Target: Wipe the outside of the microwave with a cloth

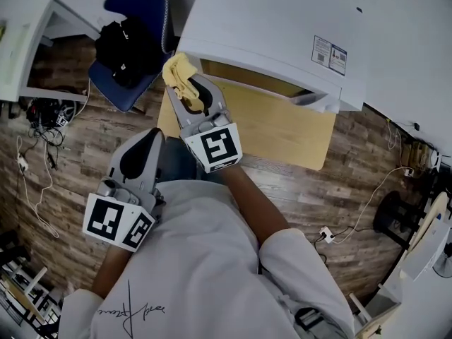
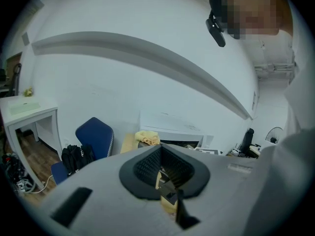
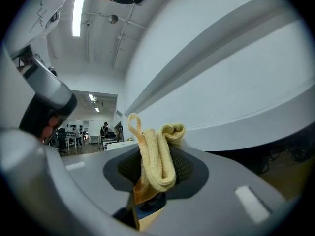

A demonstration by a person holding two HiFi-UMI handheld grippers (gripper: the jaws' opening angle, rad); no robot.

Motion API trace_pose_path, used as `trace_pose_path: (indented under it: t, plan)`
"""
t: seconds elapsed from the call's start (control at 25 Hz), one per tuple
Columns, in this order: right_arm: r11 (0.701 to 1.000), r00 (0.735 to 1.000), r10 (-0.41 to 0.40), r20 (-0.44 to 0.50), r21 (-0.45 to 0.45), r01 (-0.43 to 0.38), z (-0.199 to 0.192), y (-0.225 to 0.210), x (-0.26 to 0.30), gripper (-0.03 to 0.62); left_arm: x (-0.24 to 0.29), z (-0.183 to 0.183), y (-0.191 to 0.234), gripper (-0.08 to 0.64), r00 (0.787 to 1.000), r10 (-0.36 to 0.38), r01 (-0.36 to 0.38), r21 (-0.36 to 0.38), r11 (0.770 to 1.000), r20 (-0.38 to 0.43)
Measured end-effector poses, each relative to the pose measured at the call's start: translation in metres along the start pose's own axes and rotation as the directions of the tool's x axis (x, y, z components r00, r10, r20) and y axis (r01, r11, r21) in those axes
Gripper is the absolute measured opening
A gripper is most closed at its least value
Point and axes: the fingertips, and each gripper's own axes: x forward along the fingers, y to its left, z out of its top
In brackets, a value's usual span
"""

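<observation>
Your head camera looks steeply down on the microwave (image 1: 282, 20). Each gripper camera sits just behind its fingers (image 2: 83, 195), looking forward. All three see the yellow cloth (image 1: 178, 70).

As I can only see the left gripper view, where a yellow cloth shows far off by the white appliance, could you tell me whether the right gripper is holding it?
Observer: Yes. In the right gripper view, the right gripper is shut on the yellow cloth, which stands folded between its jaws.
Operator: Thank you. Where is it against the microwave?
Observer: The head view puts the cloth at the microwave's near corner, on the blue chair's side. I cannot confirm contact.
Operator: And my left gripper?
Observer: In the head view, the left gripper hangs low beside the person's body, off the wooden table.
</observation>
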Motion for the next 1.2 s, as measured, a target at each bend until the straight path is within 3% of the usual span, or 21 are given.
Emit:
trace_pose_path:
  t: [0.08,0.2,0.4,0.64,0.84,1.04,1.2]
  plan:
    - [1.000,1.000,-0.020,0.007,0.004,0.019,0.005,-0.007,-0.016,0.117,0.003,0.000,-0.007,-0.005,1.000,-0.017,0.017,0.002,1.000,0.001]
    - [0.993,0.994,-0.112,0.005,0.028,0.111,0.011,-0.036,-0.052,0.115,0.009,-0.003,-0.018,-0.005,0.999,-0.052,0.052,0.003,0.999,-0.005]
    - [0.953,0.953,-0.304,0.017,0.014,0.304,0.022,-0.091,-0.130,0.115,0.022,-0.012,-0.045,-0.005,0.991,-0.134,0.135,0.008,0.991,-0.026]
    - [0.856,0.856,-0.518,0.005,0.003,0.518,0.018,-0.148,-0.219,0.114,0.033,-0.023,-0.081,-0.005,0.972,-0.226,0.228,0.031,0.973,-0.058]
    - [0.757,0.757,-0.653,0.027,0.007,0.653,0.019,-0.183,-0.279,0.112,0.034,-0.026,-0.096,-0.005,0.963,-0.260,0.263,0.040,0.964,-0.075]
    - [0.669,0.669,-0.743,0.026,0.016,0.743,0.009,-0.214,-0.326,0.112,0.034,-0.029,-0.106,-0.005,0.957,-0.278,0.283,0.052,0.958,-0.086]
    - [0.632,0.632,-0.775,0.017,0.022,0.774,-0.001,-0.236,-0.342,0.110,0.032,-0.030,-0.109,-0.005,0.956,-0.277,0.283,0.062,0.957,-0.093]
